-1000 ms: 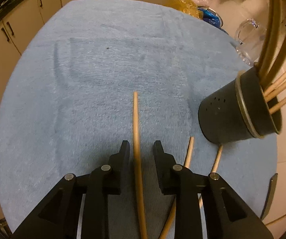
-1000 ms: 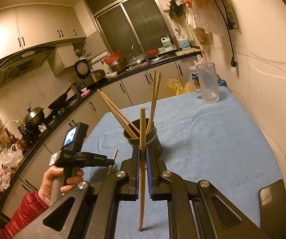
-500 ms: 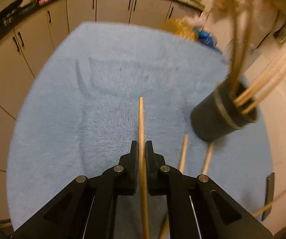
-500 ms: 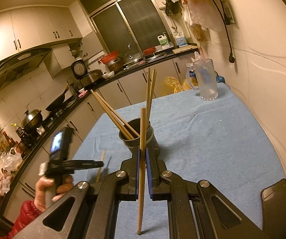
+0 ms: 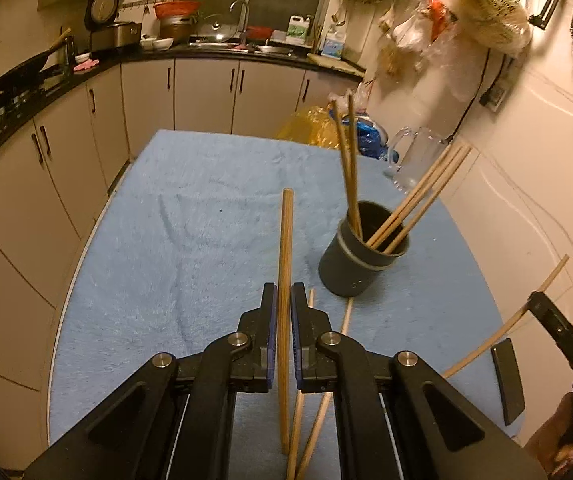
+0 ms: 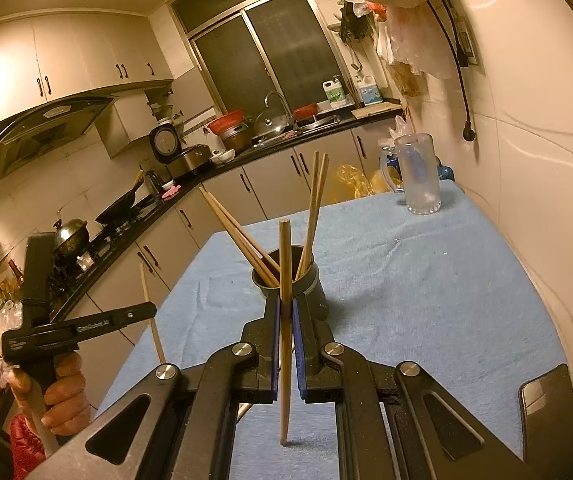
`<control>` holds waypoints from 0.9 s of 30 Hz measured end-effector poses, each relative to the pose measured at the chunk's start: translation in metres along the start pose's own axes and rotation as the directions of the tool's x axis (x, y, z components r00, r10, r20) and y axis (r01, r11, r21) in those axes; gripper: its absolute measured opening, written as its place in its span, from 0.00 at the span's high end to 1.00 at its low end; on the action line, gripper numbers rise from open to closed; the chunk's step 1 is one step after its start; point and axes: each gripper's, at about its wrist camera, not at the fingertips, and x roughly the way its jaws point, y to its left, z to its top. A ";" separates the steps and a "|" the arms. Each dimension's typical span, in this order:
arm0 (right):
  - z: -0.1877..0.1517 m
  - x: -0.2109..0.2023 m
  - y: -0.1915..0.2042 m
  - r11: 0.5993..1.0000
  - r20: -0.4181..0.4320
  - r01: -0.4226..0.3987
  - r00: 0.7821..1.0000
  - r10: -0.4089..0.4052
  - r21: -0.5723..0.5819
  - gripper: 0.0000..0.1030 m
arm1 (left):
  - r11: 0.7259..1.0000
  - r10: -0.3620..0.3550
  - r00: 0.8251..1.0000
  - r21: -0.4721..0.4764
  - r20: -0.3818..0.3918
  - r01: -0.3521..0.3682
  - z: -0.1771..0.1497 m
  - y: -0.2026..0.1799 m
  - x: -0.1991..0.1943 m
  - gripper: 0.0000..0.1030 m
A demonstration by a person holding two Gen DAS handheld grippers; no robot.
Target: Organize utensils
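My left gripper (image 5: 283, 304) is shut on a wooden chopstick (image 5: 285, 248), held off the blue cloth and pointing forward and up. A dark cup (image 5: 360, 264) with several chopsticks stands just ahead to the right. Two more chopsticks (image 5: 345, 320) lie on the cloth between the gripper and the cup. My right gripper (image 6: 285, 308) is shut on another chopstick (image 6: 284, 380), held nearly upright with its lower tip close to the cloth, right in front of the cup (image 6: 314, 284). In the right wrist view a hand holds the left gripper (image 6: 148, 311) at the far left.
A blue cloth (image 5: 190, 240) covers the table. A glass mug (image 6: 420, 178) stands at the far right corner by the wall. A dark phone (image 6: 546, 408) lies at the near right edge. Plastic bags (image 5: 314, 128) sit behind the table; kitchen cabinets run along the left.
The left gripper's jaws closed on the chopstick that lay between them and lifted it off the cloth, rising and tilting up. The right gripper kept still with its chopstick.
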 end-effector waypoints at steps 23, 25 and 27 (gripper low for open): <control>0.020 -0.013 -0.001 1.000 0.050 -0.005 0.999 0.005 0.002 0.93 | 0.999 -0.024 0.998 0.049 0.066 0.020 0.024 -0.035 -0.036 0.94; 0.023 -0.014 -0.001 1.000 0.054 -0.006 0.999 0.006 0.005 0.93 | 0.998 -0.025 0.997 0.058 0.072 0.021 0.028 -0.040 -0.038 0.94; 0.028 -0.015 -0.001 1.000 0.058 -0.007 0.998 0.007 0.005 0.93 | 0.998 -0.026 0.997 0.066 0.078 0.021 0.031 -0.044 -0.042 0.94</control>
